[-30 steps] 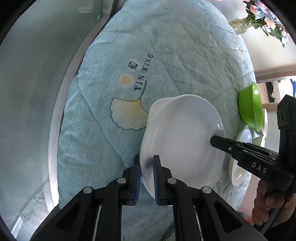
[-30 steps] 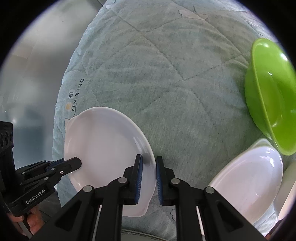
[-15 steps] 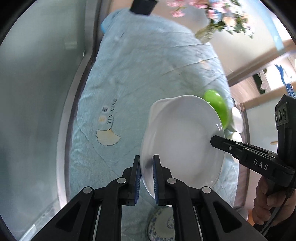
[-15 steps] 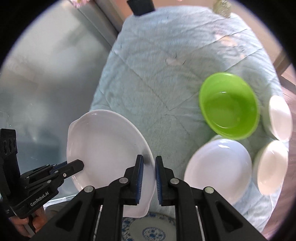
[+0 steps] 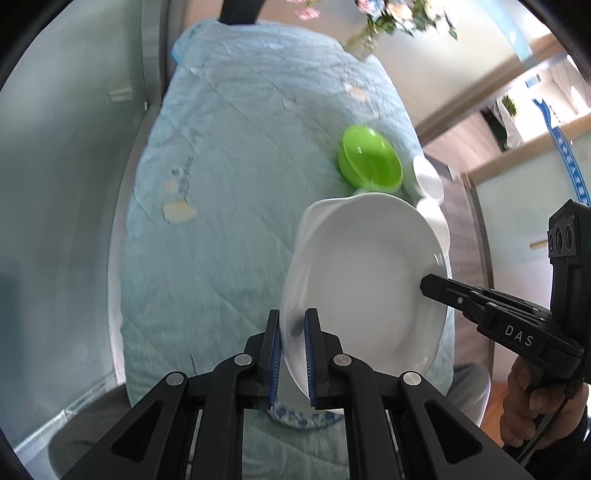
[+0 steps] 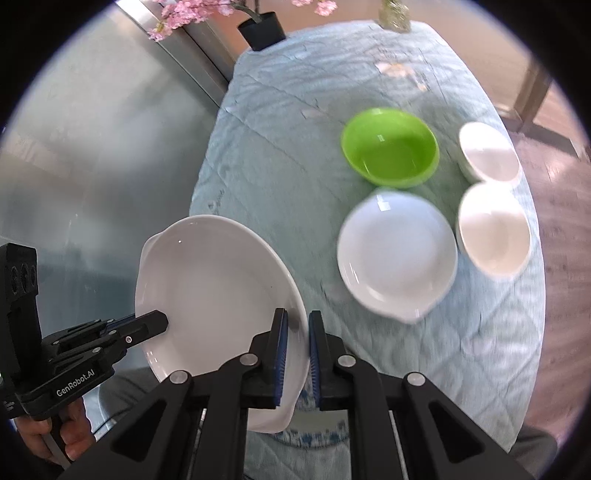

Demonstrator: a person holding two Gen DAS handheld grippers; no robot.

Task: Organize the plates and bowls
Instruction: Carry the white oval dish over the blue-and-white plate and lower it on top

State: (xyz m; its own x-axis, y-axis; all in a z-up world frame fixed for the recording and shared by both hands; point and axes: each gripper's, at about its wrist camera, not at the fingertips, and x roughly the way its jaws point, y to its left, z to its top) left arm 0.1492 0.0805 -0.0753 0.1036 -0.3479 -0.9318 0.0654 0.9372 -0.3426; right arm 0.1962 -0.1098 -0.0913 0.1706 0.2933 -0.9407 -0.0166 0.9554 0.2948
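Two grippers clamp opposite rims of one white plate (image 6: 218,291), held above a table with a pale blue quilted cover (image 6: 280,155): left gripper (image 5: 292,350) and right gripper (image 6: 296,350). On the cover sit a green bowl (image 6: 389,151) and three white dishes.

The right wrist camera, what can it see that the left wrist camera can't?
Only the right wrist view shows the second white plate whole, both small white bowls clearly, and the black flower pot.

Only the left wrist view shows the yellow leaf print.

Both show the held white plate, the green bowl and each hand-held gripper.
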